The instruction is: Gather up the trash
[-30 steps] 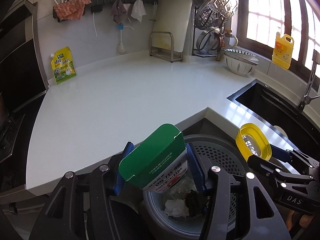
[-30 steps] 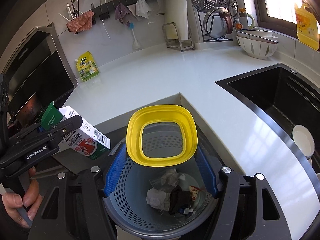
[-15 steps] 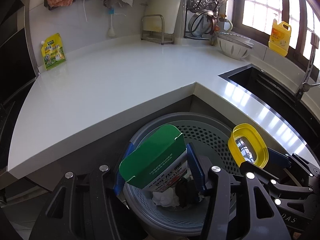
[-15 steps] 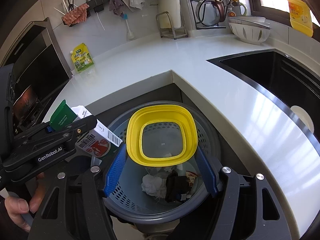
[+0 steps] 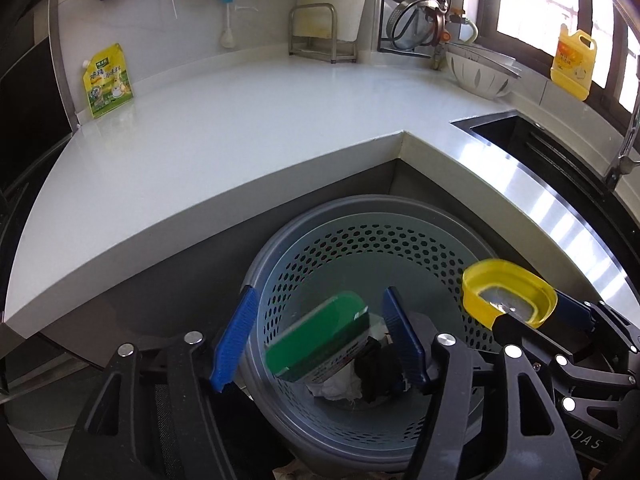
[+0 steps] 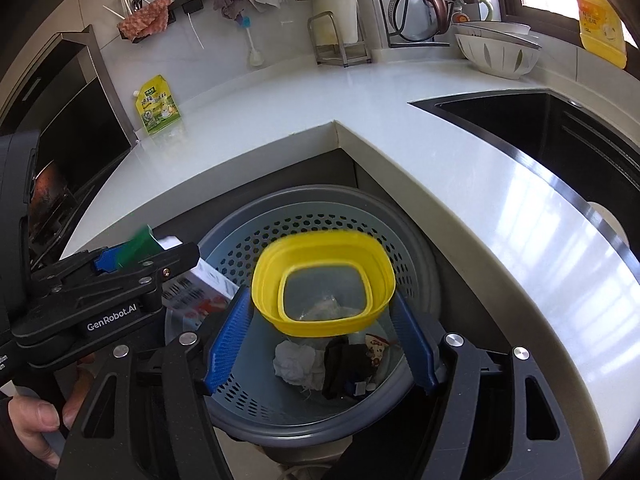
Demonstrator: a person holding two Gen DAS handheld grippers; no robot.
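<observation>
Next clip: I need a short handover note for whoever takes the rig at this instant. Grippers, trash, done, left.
Left gripper: jaws opening, pads clear of the green-topped carton, which is blurred and dropping into the bin.
Right gripper: jaws opening; yellow lid tilted and blurred between them, apparently released over the bin.
Done: crumpled paper and dark scraps already in the bin.
Left: confirm both pieces land inside, then check the counter; a yellow-green pouch stands by the wall.

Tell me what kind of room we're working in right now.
A home kitchen, most likely. A white L-shaped countertop wraps round a black sink, a dish rack holds steamer trays and lids by the window, and a perforated trash bin sits below the counter corner.
</observation>
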